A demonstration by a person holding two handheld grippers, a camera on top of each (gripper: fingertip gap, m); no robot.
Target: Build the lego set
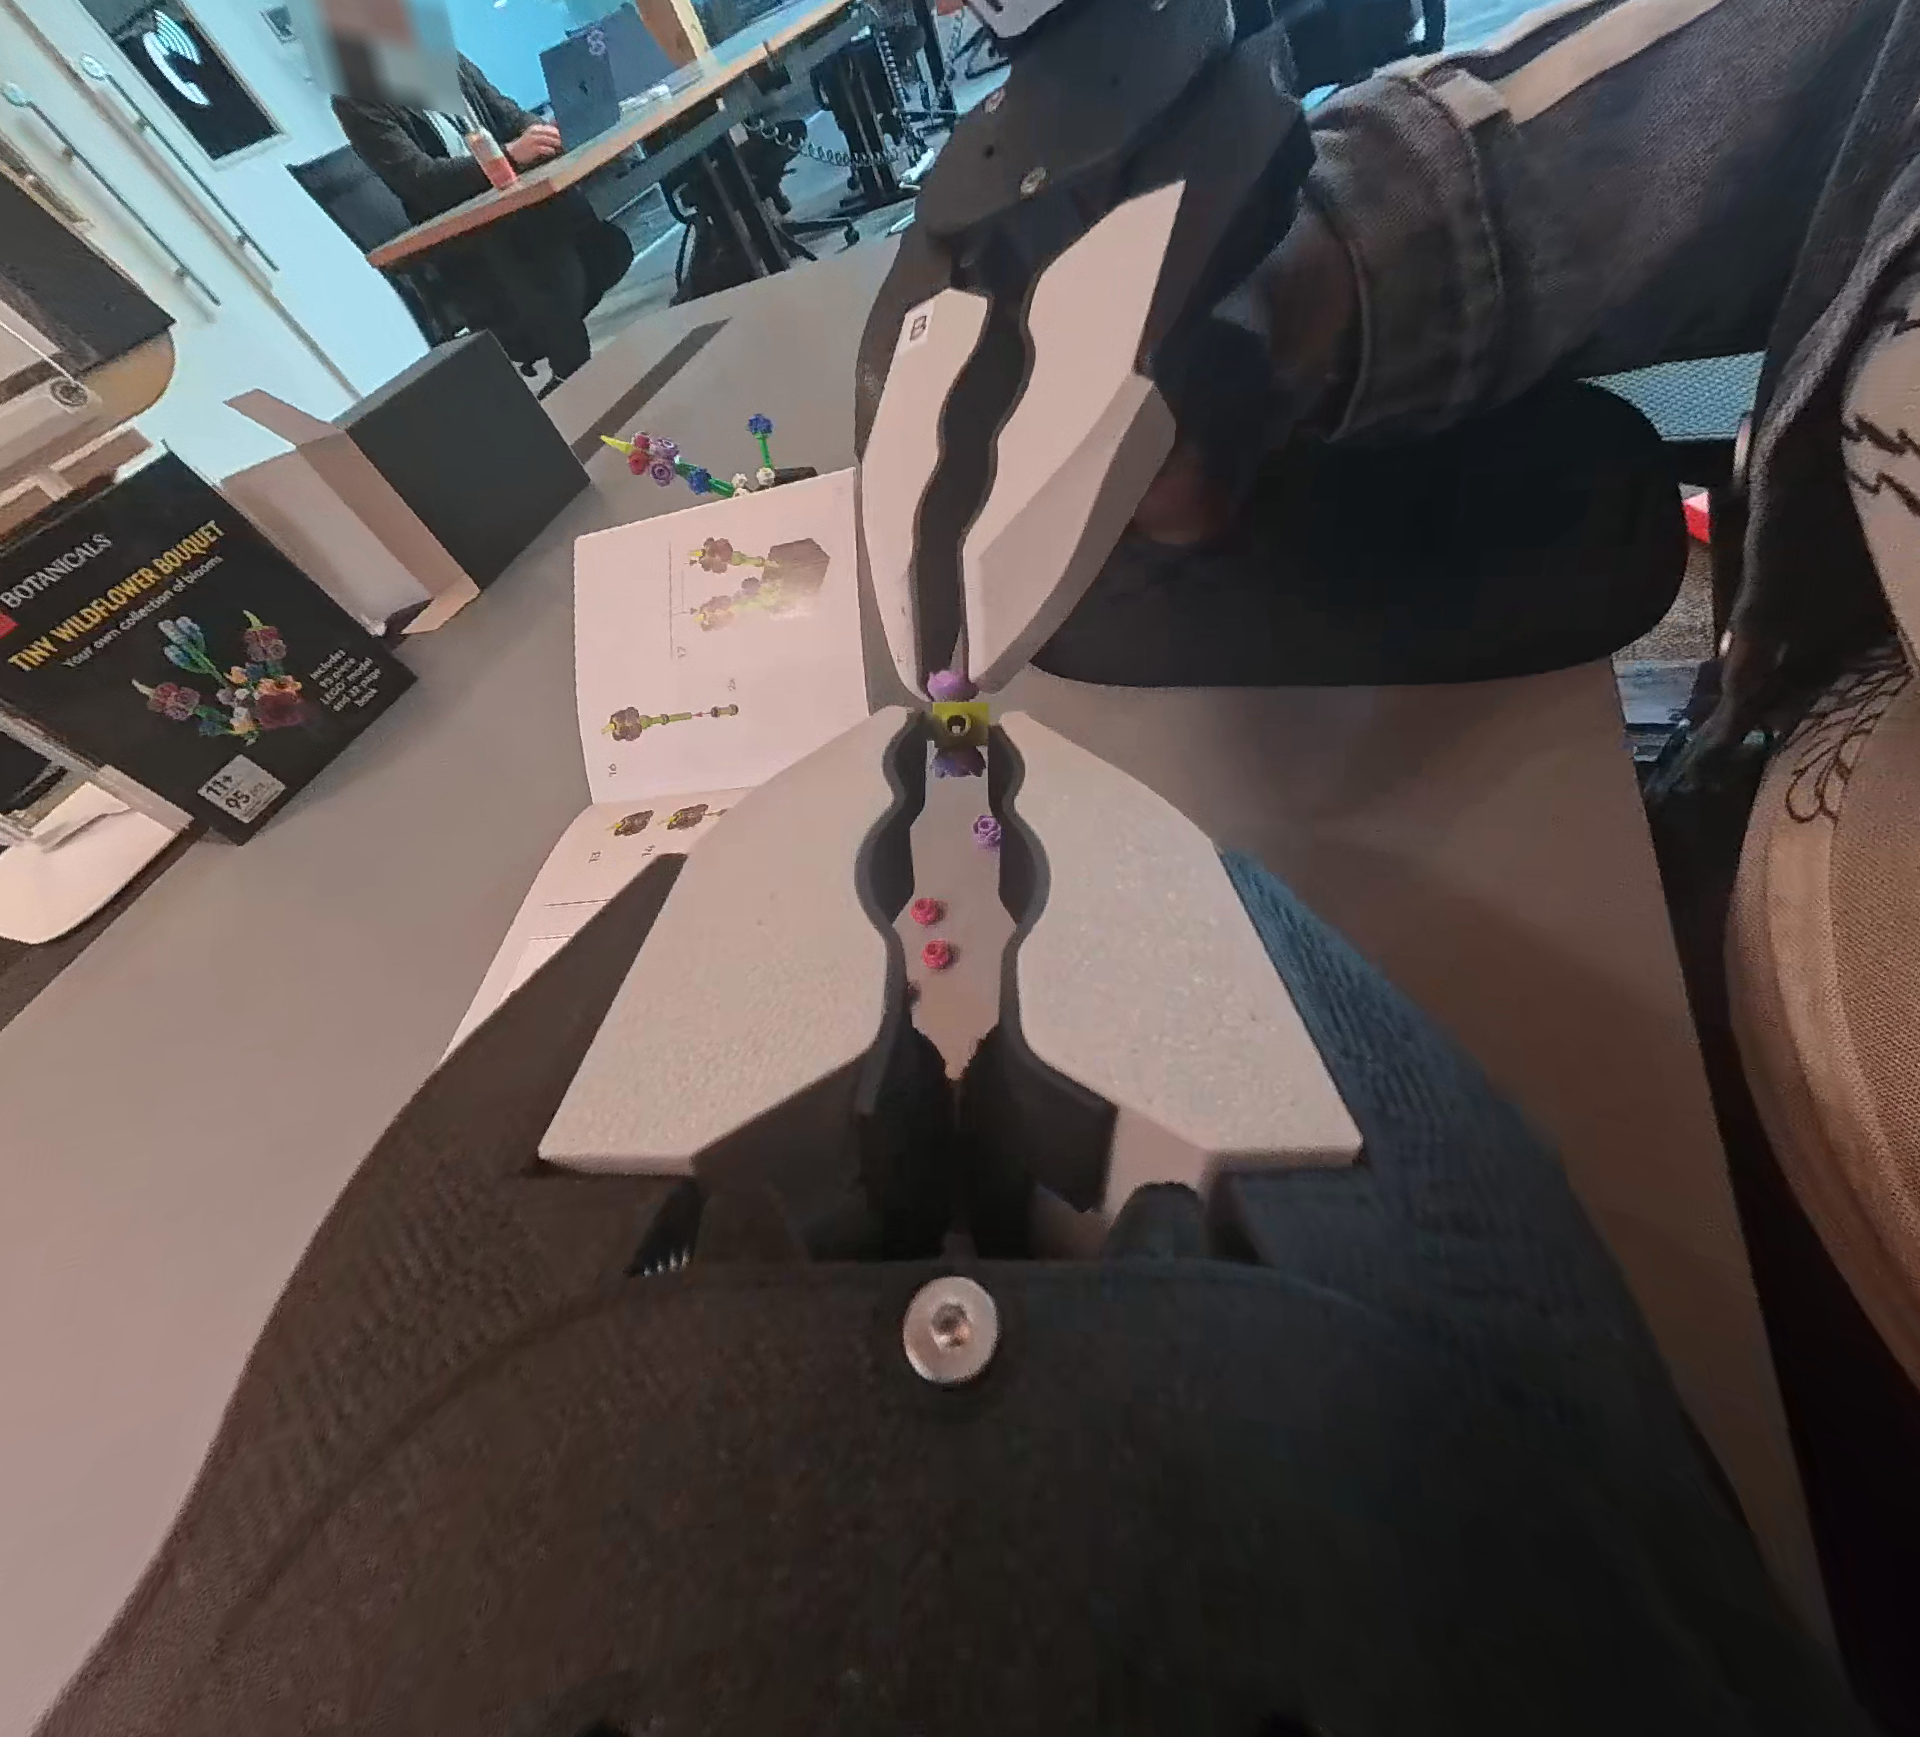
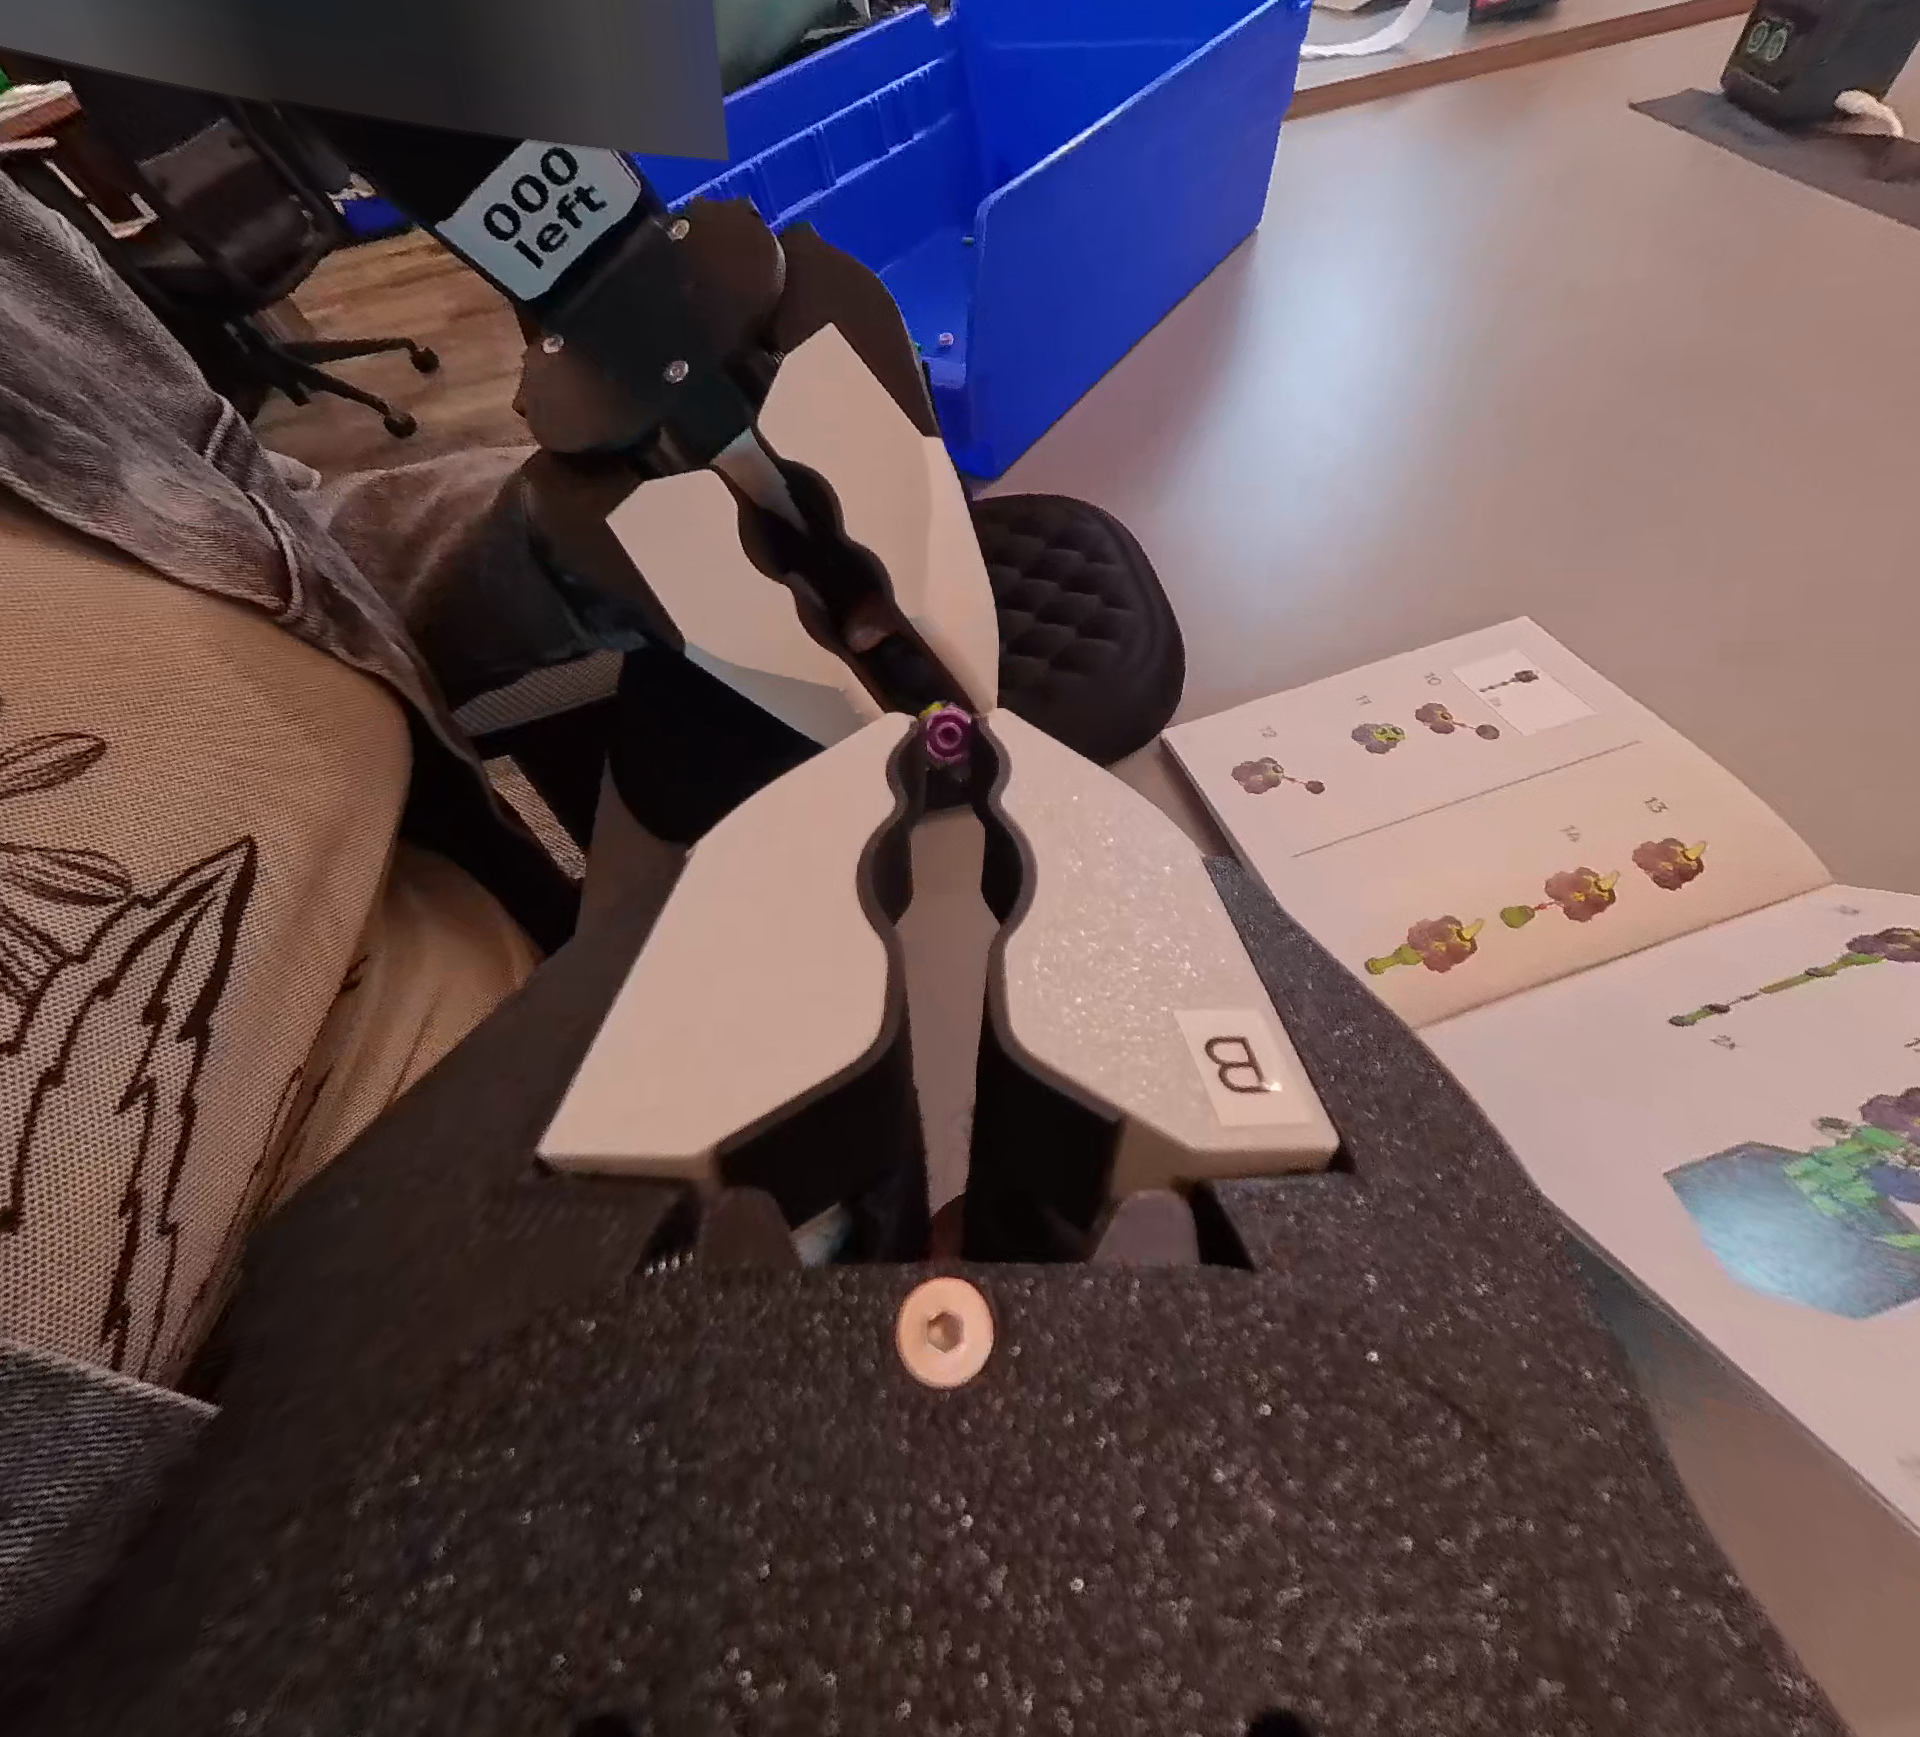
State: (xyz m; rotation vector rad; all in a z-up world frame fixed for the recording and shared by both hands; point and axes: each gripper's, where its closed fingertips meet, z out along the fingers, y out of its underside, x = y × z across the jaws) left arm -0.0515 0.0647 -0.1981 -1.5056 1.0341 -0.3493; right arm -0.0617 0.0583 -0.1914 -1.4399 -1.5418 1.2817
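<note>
Left wrist view, left gripper (image 1: 957, 726) pinching yellow-green brick (image 1: 958, 723), right gripper (image 1: 951, 677) (tip-to-tip) seemingly gripping purple flower (image 1: 948, 680)

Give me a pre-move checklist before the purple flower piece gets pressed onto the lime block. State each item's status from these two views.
1. Left gripper shut on the lime block: ok.
2. Right gripper shut on the purple flower piece: ok.
3. Flower piece lined up with the block, tips nose to nose: ok in both views.
4. Flower piece fully seated on the block: cannot tell, the fingertips crowd the joint.
5. Spare pieces at hand: ok, a loose purple flower and two red flowers lie on the table.
6. Instruction booklet open and in sight: ok.
</note>
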